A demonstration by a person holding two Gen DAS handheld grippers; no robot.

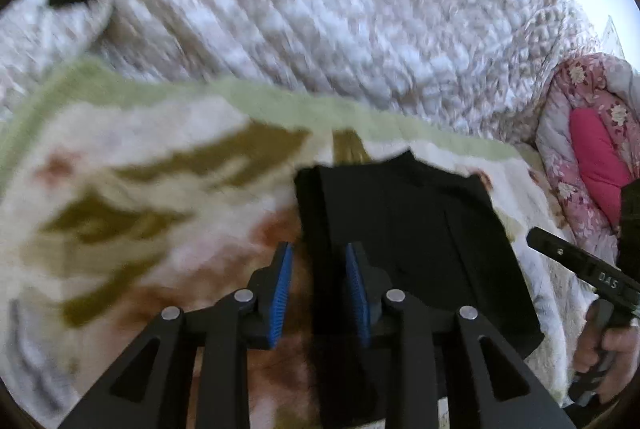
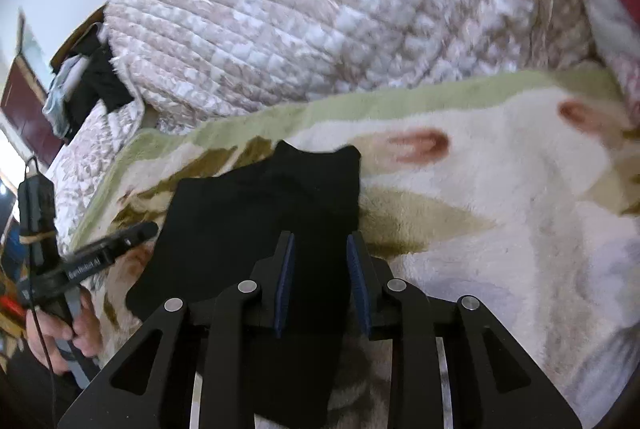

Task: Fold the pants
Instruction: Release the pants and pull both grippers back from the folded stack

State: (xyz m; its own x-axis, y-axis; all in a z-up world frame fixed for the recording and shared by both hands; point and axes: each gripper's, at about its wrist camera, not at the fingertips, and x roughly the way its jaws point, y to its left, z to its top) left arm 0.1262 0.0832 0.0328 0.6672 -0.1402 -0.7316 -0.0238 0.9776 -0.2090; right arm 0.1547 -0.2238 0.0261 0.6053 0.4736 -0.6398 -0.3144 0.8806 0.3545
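a: where were the pants when you paused?

b: they lay on the floral blanket on the bed, already a compact dark rectangle, so most folding looked done.

a: and your claws?

b: your left claw stood parted over their left edge, gripping nothing. your right claw was parted too, above the near end. perhaps one last fold or smoothing remained.

Left gripper jaws parted, nothing between pads. Right gripper same: parted, empty. Both held side by side, each gripped by a bare hand.
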